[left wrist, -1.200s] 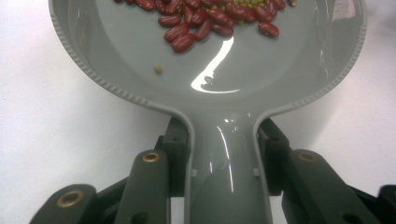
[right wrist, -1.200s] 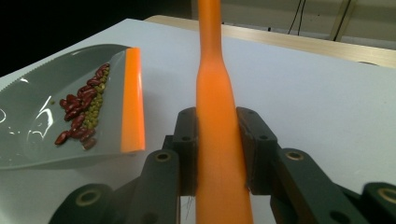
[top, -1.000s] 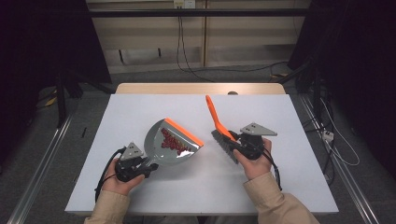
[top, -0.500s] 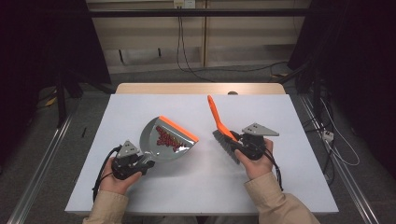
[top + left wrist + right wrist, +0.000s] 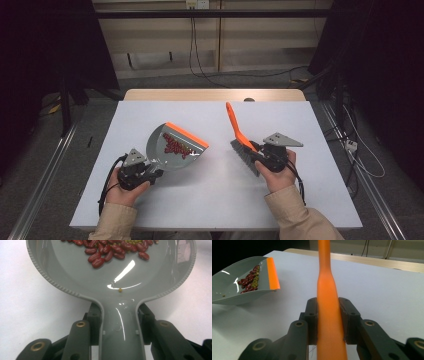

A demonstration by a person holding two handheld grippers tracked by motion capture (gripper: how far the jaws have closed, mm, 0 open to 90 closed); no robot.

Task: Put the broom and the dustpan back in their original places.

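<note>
Dustpan handle: your left hand-held gripper (image 5: 150, 175) is clamped on the grey handle of the dustpan (image 5: 172, 147), at the near left of the table (image 5: 215, 200); hold that squeeze.
Brush: your right hand-held gripper (image 5: 260, 156) is clamped on the orange brush (image 5: 239, 135), whose handle points up and away; keep it clear of the pan.
Load: red beans (image 5: 107, 251) with a few green ones lie toward the orange lip; keep the pan level or tipped back so they can't slide out.
Stray bean: one small yellowish bean (image 5: 120, 290) sits near the handle neck.
Writing: no brand or label is readable.
</note>
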